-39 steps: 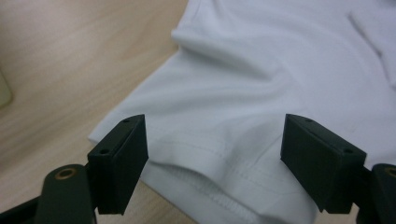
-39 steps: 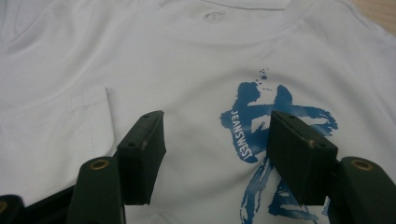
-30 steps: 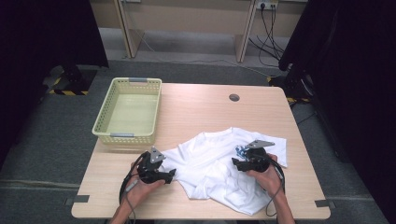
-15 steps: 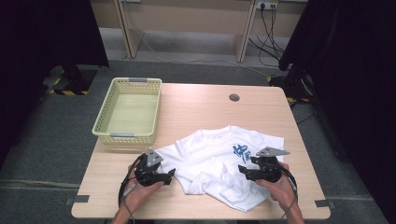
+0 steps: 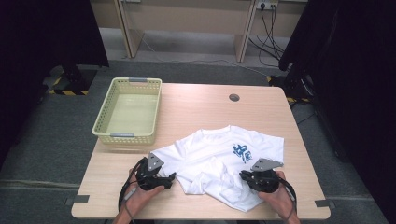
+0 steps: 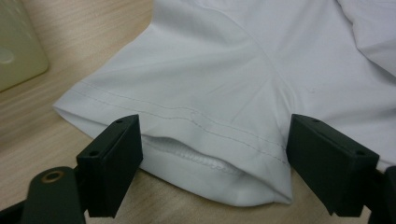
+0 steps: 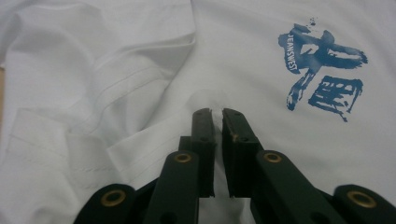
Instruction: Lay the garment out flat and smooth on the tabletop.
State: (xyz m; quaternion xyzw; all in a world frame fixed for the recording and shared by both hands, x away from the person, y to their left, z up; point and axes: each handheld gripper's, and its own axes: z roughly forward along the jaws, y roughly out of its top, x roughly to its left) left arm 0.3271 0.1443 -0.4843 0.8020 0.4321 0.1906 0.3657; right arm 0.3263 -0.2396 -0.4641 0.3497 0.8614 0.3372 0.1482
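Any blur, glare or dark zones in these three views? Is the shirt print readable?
High view: even light on the light wooden table, dark surroundings at both sides, soft focus. Left gripper view: sharp on the white cotton T-shirt sleeve hem, no glare; the pale yellow plastic basket corner is blurred. Right gripper view: the blue brush-style print is crisp and its small lettering readable; the near tongs are slightly soft.

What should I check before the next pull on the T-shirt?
1. Right gripper jaws just closed, pinching a fold of the white T-shirt: ok.
2. Left gripper jaws open, sleeve hem between them, not clamped: not ok.
3. Blue print facing up: ok.
4. Shirt flat: not ok, bunched near the right gripper.
5. Yellow basket apart from the shirt: ok.
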